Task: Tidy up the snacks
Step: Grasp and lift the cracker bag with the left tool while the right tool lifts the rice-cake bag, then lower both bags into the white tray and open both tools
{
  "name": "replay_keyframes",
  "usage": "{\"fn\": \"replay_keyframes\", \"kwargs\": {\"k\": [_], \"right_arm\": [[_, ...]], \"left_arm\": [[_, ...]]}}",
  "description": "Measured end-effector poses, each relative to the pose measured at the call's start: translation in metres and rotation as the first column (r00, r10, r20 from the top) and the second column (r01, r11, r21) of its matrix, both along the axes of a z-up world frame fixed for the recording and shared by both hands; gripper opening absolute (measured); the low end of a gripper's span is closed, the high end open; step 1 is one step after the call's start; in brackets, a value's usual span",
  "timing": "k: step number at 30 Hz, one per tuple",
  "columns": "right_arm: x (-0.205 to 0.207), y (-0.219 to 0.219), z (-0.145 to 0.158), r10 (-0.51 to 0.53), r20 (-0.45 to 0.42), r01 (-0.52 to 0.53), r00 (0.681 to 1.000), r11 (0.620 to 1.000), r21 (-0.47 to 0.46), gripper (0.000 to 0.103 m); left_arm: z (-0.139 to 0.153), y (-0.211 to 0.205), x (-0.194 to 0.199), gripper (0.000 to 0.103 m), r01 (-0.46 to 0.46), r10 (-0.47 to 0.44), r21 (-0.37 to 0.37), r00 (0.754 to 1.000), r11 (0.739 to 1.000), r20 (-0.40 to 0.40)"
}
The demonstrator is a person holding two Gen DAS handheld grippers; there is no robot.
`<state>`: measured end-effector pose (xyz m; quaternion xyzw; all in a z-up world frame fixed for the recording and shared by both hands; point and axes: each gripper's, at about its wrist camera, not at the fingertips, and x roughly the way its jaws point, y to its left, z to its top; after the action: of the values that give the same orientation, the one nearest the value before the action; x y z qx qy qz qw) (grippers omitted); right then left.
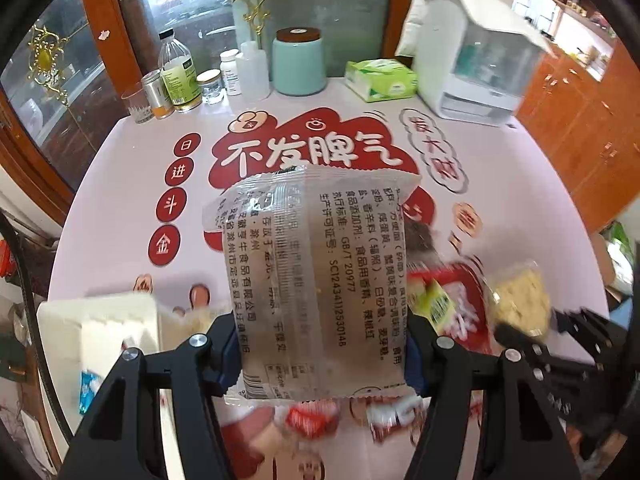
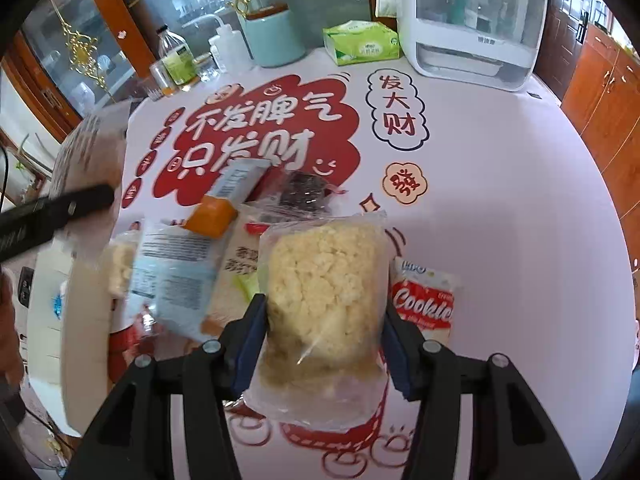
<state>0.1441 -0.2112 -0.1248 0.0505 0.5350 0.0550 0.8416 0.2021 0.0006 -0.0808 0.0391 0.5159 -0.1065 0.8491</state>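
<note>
Left claw (image 1: 320, 354): gripping printed clear packet (image 1: 312, 272) above table (image 1: 120, 216). Right claw (image 2: 322, 342): gripping yellow crumbly snack bag (image 2: 324, 300). Cookie packet (image 2: 424, 300) right; blurred white box (image 1: 100, 332), possibly, left.

Tablecloth (image 2: 500, 184), big red cloud in the middle: I read 不发脾气 over 只发财.
Tablecloth, bubble right of the red cloud: 发大财.
Tablecloth, red circles left of the red cloud: 日, 进, 斗, 金.
Clear packet (image 1: 316, 280) I hold over the red cloud: GB/T 20977, SC12434112530148, and a line ending 食品有限公司.
Red-and-white packet (image 2: 424, 304), below and right of the red cloud: "Cookie".
Green tissue pack (image 2: 362, 42) beyond the red cloud: print too small for me.
</note>
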Motion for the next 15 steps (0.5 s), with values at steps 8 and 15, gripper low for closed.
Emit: {"fn": "replay_keyframes", "kwargs": {"k": [8, 15], "right_arm": [[-0.041, 0.041, 0.029, 0.030, 0.013, -0.030, 0.999, 0.997, 0.065, 0.054], [-0.068, 0.105, 0.041, 0.131, -0.010, -0.129, 0.991, 0.984, 0.120, 0.054]], "left_arm": [[0.026, 0.061, -0.078, 0.062, 0.001, -0.001, 0.015, 1.000, 1.000, 0.009], [0.030, 0.151, -0.133, 0.063, -0.132, 0.133, 0.068, 0.991, 0.989, -0.003]]}}
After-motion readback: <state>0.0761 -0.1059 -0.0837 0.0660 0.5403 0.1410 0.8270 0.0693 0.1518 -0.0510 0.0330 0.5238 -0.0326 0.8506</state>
